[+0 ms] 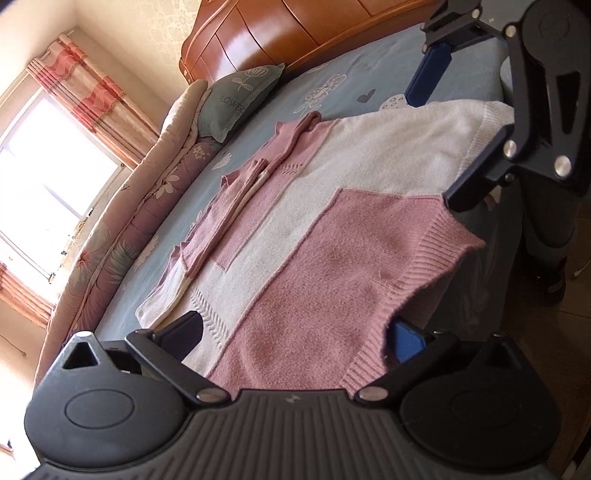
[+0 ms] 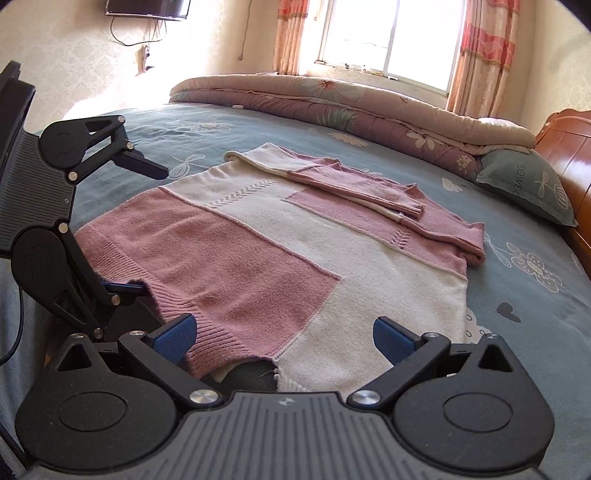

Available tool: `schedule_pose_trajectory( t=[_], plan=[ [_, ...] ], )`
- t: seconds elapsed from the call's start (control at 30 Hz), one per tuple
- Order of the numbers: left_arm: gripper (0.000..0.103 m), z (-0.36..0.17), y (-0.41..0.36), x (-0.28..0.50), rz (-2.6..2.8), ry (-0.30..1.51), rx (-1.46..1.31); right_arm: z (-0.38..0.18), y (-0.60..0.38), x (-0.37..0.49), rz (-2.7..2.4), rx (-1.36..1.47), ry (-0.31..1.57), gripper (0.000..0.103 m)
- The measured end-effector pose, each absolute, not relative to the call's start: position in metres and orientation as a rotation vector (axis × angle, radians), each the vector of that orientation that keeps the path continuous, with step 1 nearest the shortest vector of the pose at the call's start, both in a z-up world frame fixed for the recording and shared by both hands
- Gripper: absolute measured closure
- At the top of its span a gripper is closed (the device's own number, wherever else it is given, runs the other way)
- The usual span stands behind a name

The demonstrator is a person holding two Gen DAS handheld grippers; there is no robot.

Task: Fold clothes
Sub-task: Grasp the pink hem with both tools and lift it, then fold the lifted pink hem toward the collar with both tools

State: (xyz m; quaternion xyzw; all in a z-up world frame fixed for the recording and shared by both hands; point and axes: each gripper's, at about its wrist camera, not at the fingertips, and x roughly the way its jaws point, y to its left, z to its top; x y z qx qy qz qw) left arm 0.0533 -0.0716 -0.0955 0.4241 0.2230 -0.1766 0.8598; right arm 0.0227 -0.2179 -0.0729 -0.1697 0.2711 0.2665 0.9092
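Note:
A pink and white knitted sweater (image 1: 332,240) (image 2: 258,251) lies flat on the bed, its hem at the near edge. Its sleeves (image 2: 354,184) (image 1: 236,199) are folded across the upper body. My left gripper (image 1: 295,336) is open and straddles the pink hem corner, one finger on each side of the knit. In the right wrist view the left gripper (image 2: 136,225) shows at the left. My right gripper (image 2: 286,338) is open over the hem where pink meets white. From the left wrist camera, the right gripper (image 1: 450,129) straddles the white hem corner.
The bed has a blue-grey flowered sheet (image 2: 517,295). A rolled quilt (image 2: 332,107) (image 1: 122,229) lies along the far side under the window. A grey pillow (image 2: 528,184) (image 1: 236,99) rests by the wooden headboard (image 1: 277,29). The floor (image 1: 576,332) lies past the bed's near edge.

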Motion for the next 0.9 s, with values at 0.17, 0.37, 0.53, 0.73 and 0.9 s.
schedule_pose_trajectory(
  t=[0.17,0.37,0.53,0.73,0.9],
  plan=[
    [0.001,-0.095,-0.071,0.056,-0.372,0.472,0.887,-0.094,-0.18,0.019,0.613,-0.56,0.565,0.0],
    [0.001,-0.097,-0.069,0.05,-0.393,0.483,0.882,-0.131,-0.154,0.015,0.529,-0.868,0.545,0.0],
    [0.001,-0.095,-0.067,0.046,-0.451,0.484,0.851,-0.127,-0.16,0.016,0.47,-0.889,0.511,0.0],
    [0.001,-0.102,-0.078,0.044,-0.503,0.487,0.863,-0.11,-0.165,0.013,0.429,-0.866,0.456,0.0],
    [0.001,-0.107,-0.088,0.049,-0.496,0.484,0.856,-0.098,-0.171,0.02,0.385,-0.808,0.434,0.0]
  ],
)
